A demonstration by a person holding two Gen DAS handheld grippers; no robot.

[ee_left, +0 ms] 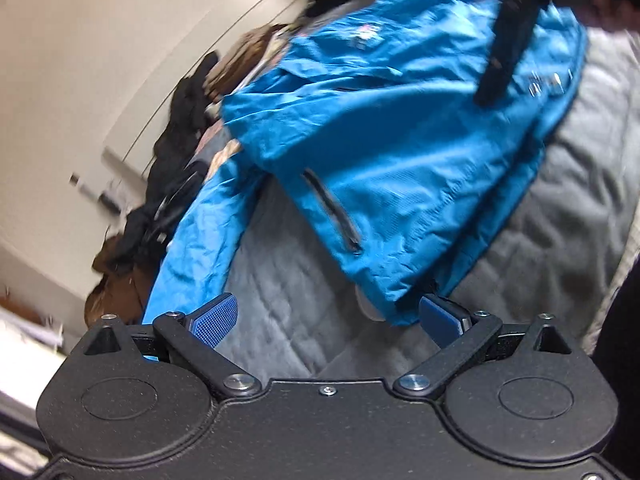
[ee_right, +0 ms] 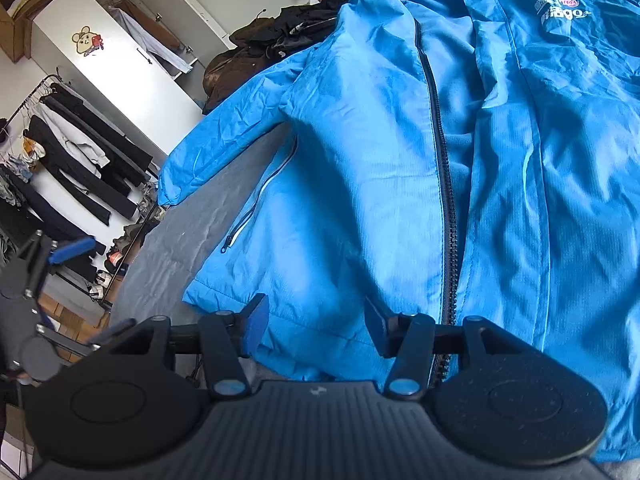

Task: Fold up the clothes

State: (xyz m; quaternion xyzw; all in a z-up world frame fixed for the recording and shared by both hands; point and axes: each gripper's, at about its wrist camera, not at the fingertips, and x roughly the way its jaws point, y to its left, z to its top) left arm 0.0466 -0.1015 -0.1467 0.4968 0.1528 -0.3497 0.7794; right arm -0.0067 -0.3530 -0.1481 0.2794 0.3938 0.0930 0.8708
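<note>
The blue jacket (ee_right: 400, 184) lies open on the bed (ee_right: 192, 248), zipper running away from the right claw (ee_right: 316, 326), half-open over its hem; the left claw (ee_left: 326, 316) gapes wide, empty.

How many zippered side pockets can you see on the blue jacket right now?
1. On the blue jacket, a single pocket zipper runs along the front panel below the spread sleeve, near the hem. The other front panel's pocket, if any, may be hidden in folds.
</note>
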